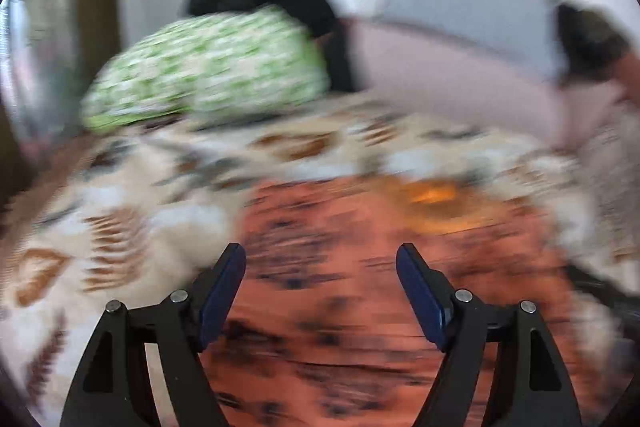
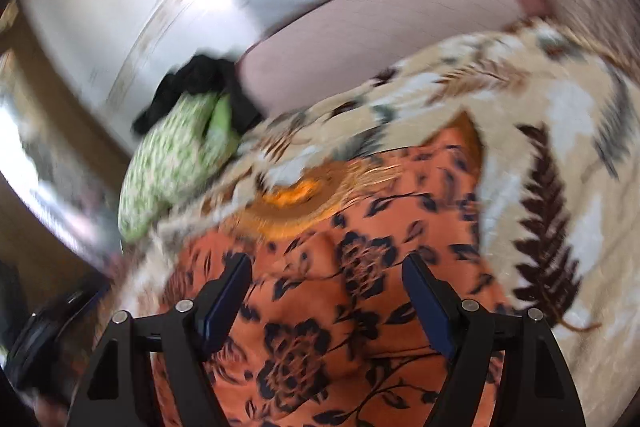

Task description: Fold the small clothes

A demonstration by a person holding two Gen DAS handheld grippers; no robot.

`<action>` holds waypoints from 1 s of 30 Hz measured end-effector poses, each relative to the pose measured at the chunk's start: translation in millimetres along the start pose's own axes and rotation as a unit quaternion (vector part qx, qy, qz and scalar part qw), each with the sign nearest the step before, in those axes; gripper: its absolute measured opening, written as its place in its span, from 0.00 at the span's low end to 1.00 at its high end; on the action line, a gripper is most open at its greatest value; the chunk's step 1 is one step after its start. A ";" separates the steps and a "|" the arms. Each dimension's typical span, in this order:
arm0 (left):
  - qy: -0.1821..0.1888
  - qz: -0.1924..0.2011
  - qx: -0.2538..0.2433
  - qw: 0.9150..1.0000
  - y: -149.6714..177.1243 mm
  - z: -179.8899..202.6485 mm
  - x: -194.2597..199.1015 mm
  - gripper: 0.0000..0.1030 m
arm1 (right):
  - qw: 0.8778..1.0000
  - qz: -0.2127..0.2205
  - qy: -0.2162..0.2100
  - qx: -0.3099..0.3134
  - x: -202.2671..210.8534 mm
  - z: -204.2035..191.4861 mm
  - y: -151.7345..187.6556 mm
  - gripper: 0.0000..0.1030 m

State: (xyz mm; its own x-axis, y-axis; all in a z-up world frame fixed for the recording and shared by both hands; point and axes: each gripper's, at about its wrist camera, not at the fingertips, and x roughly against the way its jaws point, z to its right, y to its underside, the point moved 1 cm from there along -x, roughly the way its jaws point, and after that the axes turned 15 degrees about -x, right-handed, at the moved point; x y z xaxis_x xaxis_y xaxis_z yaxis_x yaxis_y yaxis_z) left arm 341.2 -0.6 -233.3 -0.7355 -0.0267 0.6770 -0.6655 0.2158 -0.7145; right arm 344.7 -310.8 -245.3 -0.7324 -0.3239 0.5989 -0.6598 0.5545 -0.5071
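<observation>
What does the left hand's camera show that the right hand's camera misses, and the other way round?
Only the left view: a dark blurred shape at the far right edge, too smeared to identify.

Only the right view: a dark brown fern print on the blanket, the black flowers on the cloth in clear detail, and a blurred black object at the lower left.

Both: the orange floral garment on the leaf-patterned blanket, the green-and-white bundle, dark clothing, and open, empty tongs.
</observation>
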 end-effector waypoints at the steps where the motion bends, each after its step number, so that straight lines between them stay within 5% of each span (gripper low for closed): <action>1: -0.003 -0.019 0.011 1.000 6.2 -7.7 -12.9 0.76 | 1.000 -0.010 -0.003 0.019 -2.8 -8.4 5.8 0.77; 3: 0.002 -0.079 0.047 0.996 19.5 -28.5 -41.7 0.76 | 0.998 -0.030 -0.010 0.061 -11.6 -28.3 21.0 0.77; 6: -0.021 -0.118 0.062 0.991 30.9 -42.5 -62.7 0.76 | 0.992 -0.059 0.002 0.115 -32.7 -51.0 46.8 0.77; 9: -0.011 -0.148 0.060 0.987 41.3 -42.8 -75.8 0.76 | 0.983 -0.090 0.056 0.147 -65.0 -55.2 68.6 0.77; 12: -0.006 -0.144 0.063 0.988 44.1 -46.6 -70.8 0.76 | 0.977 -0.077 0.110 0.168 -82.7 -47.1 74.9 0.48; 13: -0.007 -0.142 0.062 0.988 45.1 -47.5 -68.6 0.76 | 0.978 -0.072 0.110 0.163 -80.8 -45.3 70.6 0.22; 14: -0.007 -0.142 0.064 0.988 46.1 -47.8 -69.1 0.76 | 0.980 -0.061 0.117 0.151 -76.3 -41.8 62.5 0.17; 20: -0.020 -0.136 0.052 0.989 49.5 -46.8 -61.1 0.76 | 0.984 0.084 0.154 -0.013 -19.1 28.9 -14.0 0.21; 26: -0.069 -0.090 0.060 0.992 36.3 -57.9 -35.6 0.76 | 0.969 0.106 0.147 -0.166 15.4 91.2 -55.2 0.24; 30: -0.040 -0.044 0.060 0.996 25.2 -49.9 -18.5 0.76 | 0.984 0.091 0.073 -0.133 23.6 70.9 -53.1 0.25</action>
State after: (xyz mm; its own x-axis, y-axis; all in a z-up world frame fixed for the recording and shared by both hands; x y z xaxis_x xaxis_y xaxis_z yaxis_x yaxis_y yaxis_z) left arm 344.4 54.0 -255.0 -0.6782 -0.1201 0.7250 -0.7347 0.0910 -0.6722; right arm 350.6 -402.2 -248.2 -0.7896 -0.0982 0.6057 -0.4390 0.7801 -0.4458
